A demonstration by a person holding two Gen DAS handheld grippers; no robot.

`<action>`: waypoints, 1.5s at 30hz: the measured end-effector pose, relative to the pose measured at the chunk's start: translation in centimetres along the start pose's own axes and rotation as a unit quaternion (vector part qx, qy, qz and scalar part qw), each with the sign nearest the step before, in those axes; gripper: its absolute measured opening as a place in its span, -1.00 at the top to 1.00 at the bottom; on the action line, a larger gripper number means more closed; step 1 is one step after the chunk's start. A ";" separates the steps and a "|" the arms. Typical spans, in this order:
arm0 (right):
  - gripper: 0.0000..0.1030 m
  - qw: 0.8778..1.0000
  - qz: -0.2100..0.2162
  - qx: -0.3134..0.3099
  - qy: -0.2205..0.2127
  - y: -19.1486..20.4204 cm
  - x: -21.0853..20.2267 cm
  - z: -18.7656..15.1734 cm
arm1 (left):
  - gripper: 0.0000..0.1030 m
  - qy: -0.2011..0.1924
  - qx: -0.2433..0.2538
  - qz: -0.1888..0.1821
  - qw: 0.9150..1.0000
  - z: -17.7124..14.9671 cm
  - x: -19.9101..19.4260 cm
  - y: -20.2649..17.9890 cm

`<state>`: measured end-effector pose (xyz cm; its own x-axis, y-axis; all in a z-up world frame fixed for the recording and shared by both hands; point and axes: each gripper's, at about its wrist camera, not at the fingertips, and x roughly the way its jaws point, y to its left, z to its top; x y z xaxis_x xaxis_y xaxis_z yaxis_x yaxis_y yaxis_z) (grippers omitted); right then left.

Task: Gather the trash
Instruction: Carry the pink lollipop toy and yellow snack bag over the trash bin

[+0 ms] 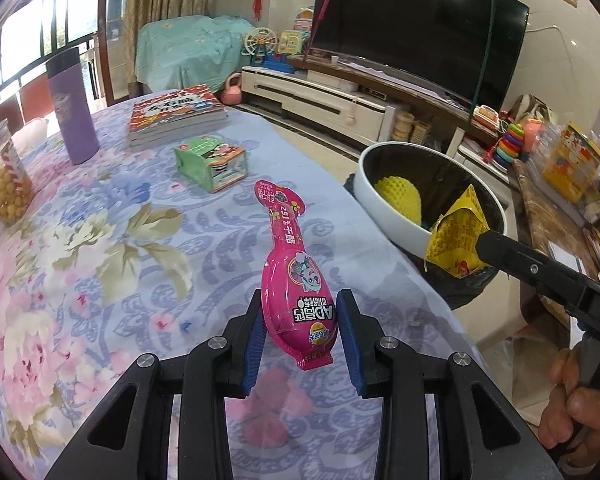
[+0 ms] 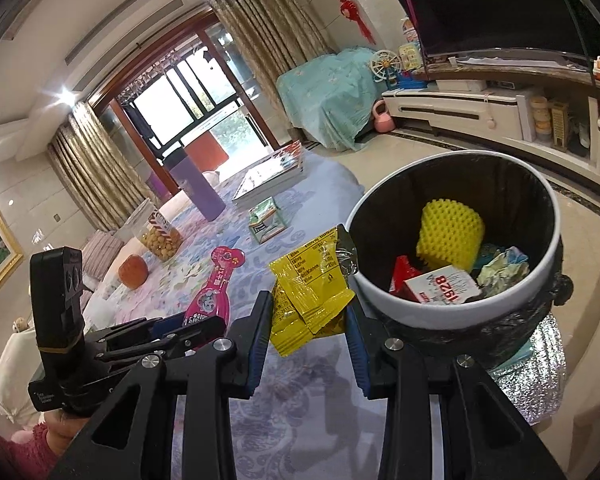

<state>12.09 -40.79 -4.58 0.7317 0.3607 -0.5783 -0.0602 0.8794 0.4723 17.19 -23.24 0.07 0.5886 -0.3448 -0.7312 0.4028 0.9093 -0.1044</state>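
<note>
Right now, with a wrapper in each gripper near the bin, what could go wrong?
1. The yellow wrapper hangs at the bin rim, not over its mouth; released here, it may fall outside.
2. The left gripper holds the pink package only by its wide end, so it could slip.

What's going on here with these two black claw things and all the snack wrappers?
A person is clearing trash off a table with a handheld gripper in each hand. The left gripper holds a pink snack package above the floral tablecloth. The right gripper holds a yellow wrapper right beside the rim of the white trash bin, not yet over it. The bin already contains a yellow sponge, a small box and crumpled paper. Books, a purple bottle and a green carton remain on the table.
</note>
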 end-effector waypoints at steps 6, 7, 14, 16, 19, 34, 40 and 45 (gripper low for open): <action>0.31 1.000 -0.003 0.004 -0.005 -0.5 -0.5 0.2 | 0.36 -0.001 0.007 -0.004 1.000 0.3 0.1 -0.7; 0.31 1.000 -0.003 0.004 -0.006 -0.6 -0.6 0.2 | 0.36 -0.002 0.008 -0.004 1.000 0.3 0.1 -0.8; 0.31 1.000 -0.008 0.008 -0.012 -0.9 -1.1 0.3 | 0.36 -0.001 0.014 -0.008 1.000 0.5 0.3 -1.5; 0.31 1.000 -0.009 0.009 -0.014 -1.1 -1.2 0.5 | 0.36 -0.002 0.017 -0.009 1.000 0.6 0.3 -1.7; 0.31 1.000 -0.013 0.010 -0.017 -1.3 -1.4 0.6 | 0.36 -0.003 0.022 -0.011 1.000 0.8 0.3 -2.0; 0.31 0.999 -0.028 0.018 -0.030 -2.6 -2.6 0.9 | 0.36 -0.008 0.042 -0.027 0.999 1.8 0.5 -3.4; 0.31 0.999 -0.033 0.024 -0.033 -3.0 -3.0 0.9 | 0.36 -0.007 0.049 -0.034 0.998 2.3 0.6 -3.9; 0.31 0.998 -0.040 0.026 -0.036 -3.5 -3.3 1.2 | 0.36 -0.010 0.057 -0.038 0.998 2.8 0.8 -4.6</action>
<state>10.70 -45.38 -3.56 0.7797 0.2648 -0.5674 0.0350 0.8863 0.4617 17.81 -28.34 1.86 0.5665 -0.4183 -0.7100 0.5244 0.8476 -0.0809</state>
